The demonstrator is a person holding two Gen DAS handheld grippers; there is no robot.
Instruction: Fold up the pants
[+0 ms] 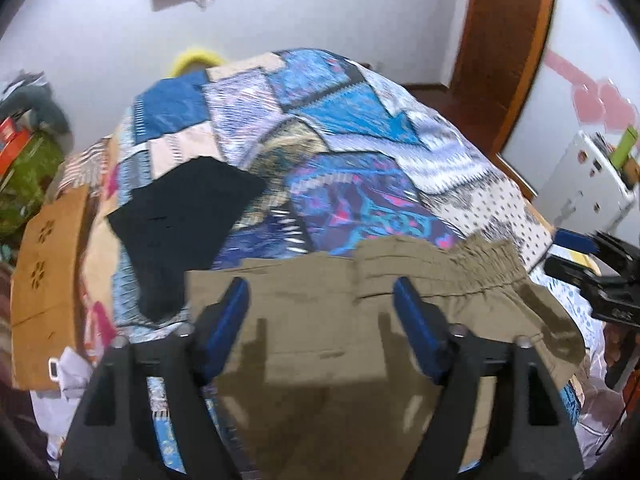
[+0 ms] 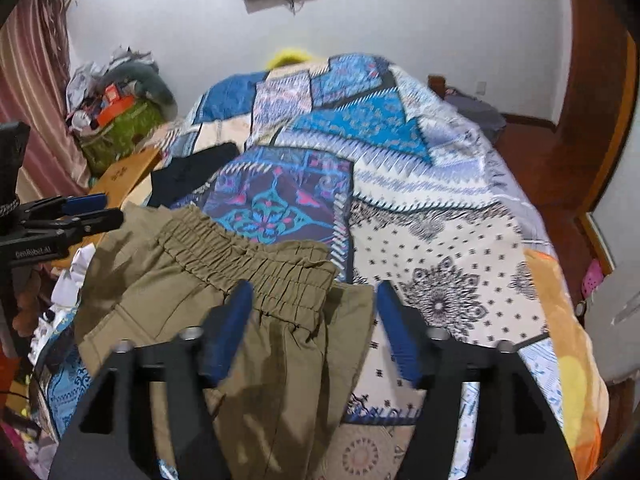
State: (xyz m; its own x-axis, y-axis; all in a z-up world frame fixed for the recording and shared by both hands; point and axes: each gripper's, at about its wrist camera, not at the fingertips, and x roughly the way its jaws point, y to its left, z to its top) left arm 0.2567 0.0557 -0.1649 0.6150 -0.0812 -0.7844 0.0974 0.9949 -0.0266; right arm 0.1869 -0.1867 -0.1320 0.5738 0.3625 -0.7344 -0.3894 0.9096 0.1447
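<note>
Olive pants [image 1: 320, 344] flat on patchwork quilt [image 1: 360, 152]; L gripper [image 1: 320, 300] & R gripper [image 2: 314, 300] both wide, holding nothing.

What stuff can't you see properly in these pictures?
- Legs of the pants: left wrist view, cut off by the bottom edge and covered by the left tongs.
- Yellow thing: right wrist view, mostly hidden behind the quilt.
- Pile in the corner: too small and jumbled to name.
- Black cloth: blurred, kind of garment unclear.

Olive pants [image 1: 320, 320] folded on bedspread [image 1: 360, 128]
</note>
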